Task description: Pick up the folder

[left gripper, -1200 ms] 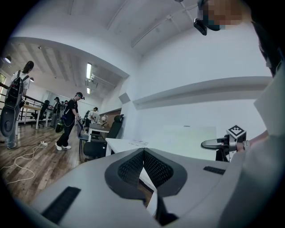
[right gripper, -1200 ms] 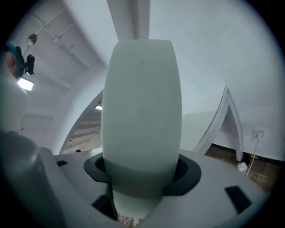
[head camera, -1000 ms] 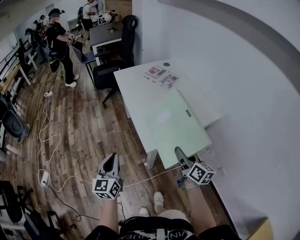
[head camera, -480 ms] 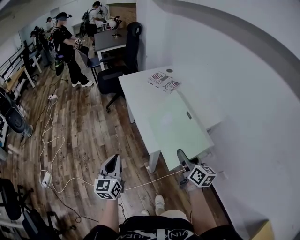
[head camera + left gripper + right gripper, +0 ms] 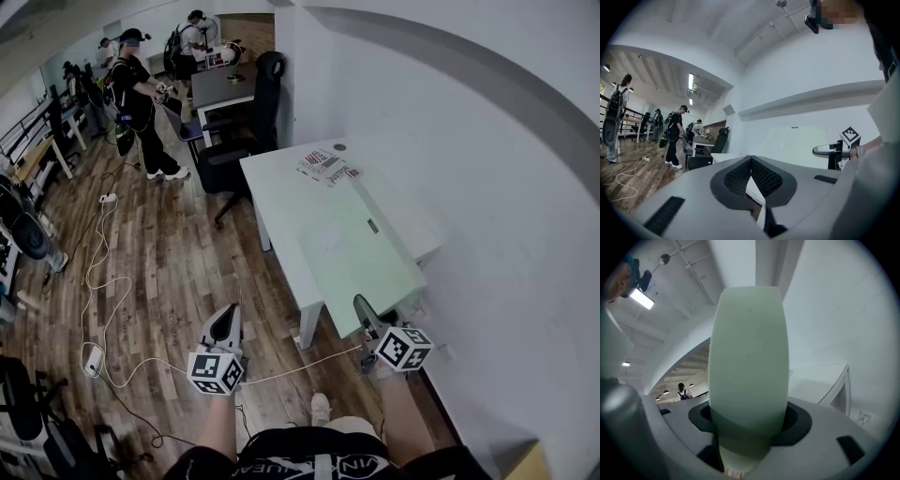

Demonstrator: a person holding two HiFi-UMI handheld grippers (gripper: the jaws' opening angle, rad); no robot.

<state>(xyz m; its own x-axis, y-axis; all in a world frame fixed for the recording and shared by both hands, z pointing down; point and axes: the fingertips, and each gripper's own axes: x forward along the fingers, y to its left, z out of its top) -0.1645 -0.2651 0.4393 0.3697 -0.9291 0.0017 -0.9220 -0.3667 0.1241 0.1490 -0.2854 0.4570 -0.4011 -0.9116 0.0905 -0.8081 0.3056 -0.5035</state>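
Observation:
A large pale green folder (image 5: 361,253) lies along the white table (image 5: 272,178), and its near end reaches past the table's front edge. My right gripper (image 5: 359,302) is shut on that near end. In the right gripper view the folder (image 5: 749,357) fills the space between the jaws of that gripper (image 5: 749,427). My left gripper (image 5: 228,314) hangs over the wood floor to the left of the table, shut and holding nothing. In the left gripper view, where this gripper's (image 5: 751,161) pads meet, the folder (image 5: 797,145) shows ahead.
Printed booklets (image 5: 328,166) and a small round thing (image 5: 338,147) lie at the table's far end. A black office chair (image 5: 234,141) stands beyond the table's left side. Cables (image 5: 103,281) trail over the floor. People (image 5: 141,103) stand at the back left. A white wall (image 5: 487,187) runs along the right.
Both grippers have risen a little, the right one with the folder's near end. The person at the back left has stepped along the floor.

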